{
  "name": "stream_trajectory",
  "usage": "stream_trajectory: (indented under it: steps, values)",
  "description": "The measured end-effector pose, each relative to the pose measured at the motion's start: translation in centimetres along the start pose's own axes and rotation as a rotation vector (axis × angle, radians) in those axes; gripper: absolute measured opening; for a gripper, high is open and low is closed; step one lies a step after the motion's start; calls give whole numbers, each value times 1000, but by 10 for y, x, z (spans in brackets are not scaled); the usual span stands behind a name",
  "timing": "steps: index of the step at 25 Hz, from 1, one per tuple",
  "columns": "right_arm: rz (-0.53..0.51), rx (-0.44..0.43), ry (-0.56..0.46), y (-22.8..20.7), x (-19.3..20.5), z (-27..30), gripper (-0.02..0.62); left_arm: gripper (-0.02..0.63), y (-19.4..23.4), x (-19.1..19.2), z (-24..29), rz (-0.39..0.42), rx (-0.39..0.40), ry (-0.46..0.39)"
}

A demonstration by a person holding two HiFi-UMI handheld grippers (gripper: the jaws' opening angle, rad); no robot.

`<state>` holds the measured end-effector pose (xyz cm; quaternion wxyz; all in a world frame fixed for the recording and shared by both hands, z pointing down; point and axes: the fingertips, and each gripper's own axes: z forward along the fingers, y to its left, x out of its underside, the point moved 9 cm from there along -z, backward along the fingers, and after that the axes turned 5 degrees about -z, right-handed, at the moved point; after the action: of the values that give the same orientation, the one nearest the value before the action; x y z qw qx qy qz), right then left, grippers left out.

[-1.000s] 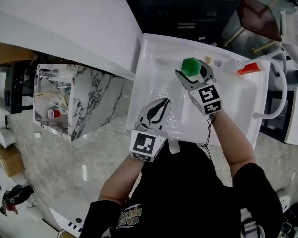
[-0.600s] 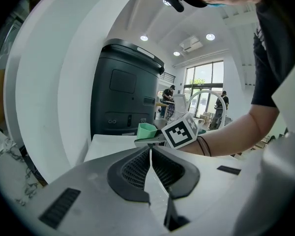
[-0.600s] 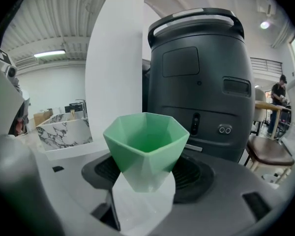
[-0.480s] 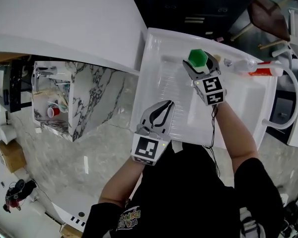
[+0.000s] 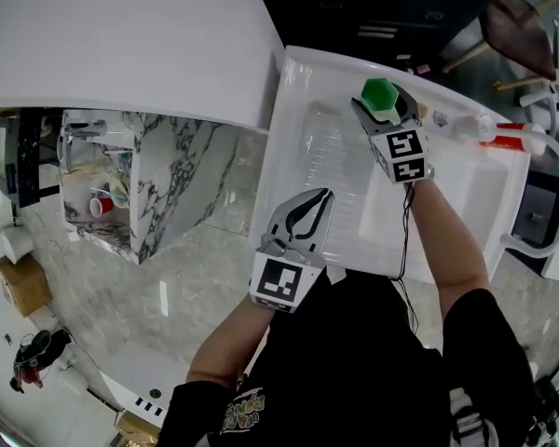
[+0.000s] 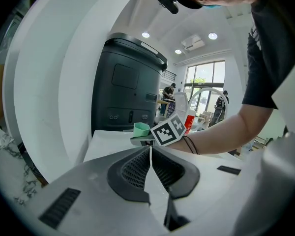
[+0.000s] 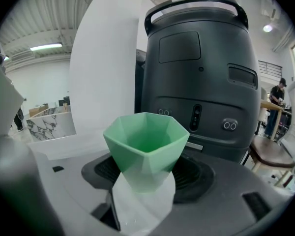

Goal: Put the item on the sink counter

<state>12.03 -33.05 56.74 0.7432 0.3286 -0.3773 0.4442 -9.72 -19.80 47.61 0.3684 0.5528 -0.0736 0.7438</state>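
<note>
**Green cup held over the far edge of the sink**

A white sink (image 5: 293, 138) filled the upper middle of the head view, its near left part ribbed like a drainer. A plain white curved wall (image 5: 121, 35) took the upper left. Below it lay a glossy grey marble-pattern floor (image 5: 196, 277), with a marble-faced cabinet (image 5: 158, 184) at the left. Behind the sink stood a dark grey bin (image 7: 196, 73), rounded, with a loop handle on top and small buttons on its front. A red-and-white tube (image 5: 503, 136) lay at the right end of the sink top.

The right gripper (image 5: 384, 108) reached to the sink's far edge, upper centre-right of the head view. Its jaws stood wide apart and clamped the cup (image 7: 146, 146) by its lower half, upright. Whether the cup's base touched the sink top could not be told.

The left gripper (image 5: 324, 196) hung over the sink's near edge, lower centre of that view. Its jaws were pressed together with nothing between them.

The cup was faceted, with an angular many-sided rim. It was matt green at the top and faded to milky white at the base. The jaw pads were dark and finely ribbed, set in smooth grey shells.
</note>
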Motion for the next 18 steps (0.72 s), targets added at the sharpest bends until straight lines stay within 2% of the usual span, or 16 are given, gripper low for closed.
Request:
stream_trajectory:
  steps: [18]
  values:
    - [-2, -3, 1, -7, 6, 18, 353, 21, 6, 8, 7, -12, 9, 34]
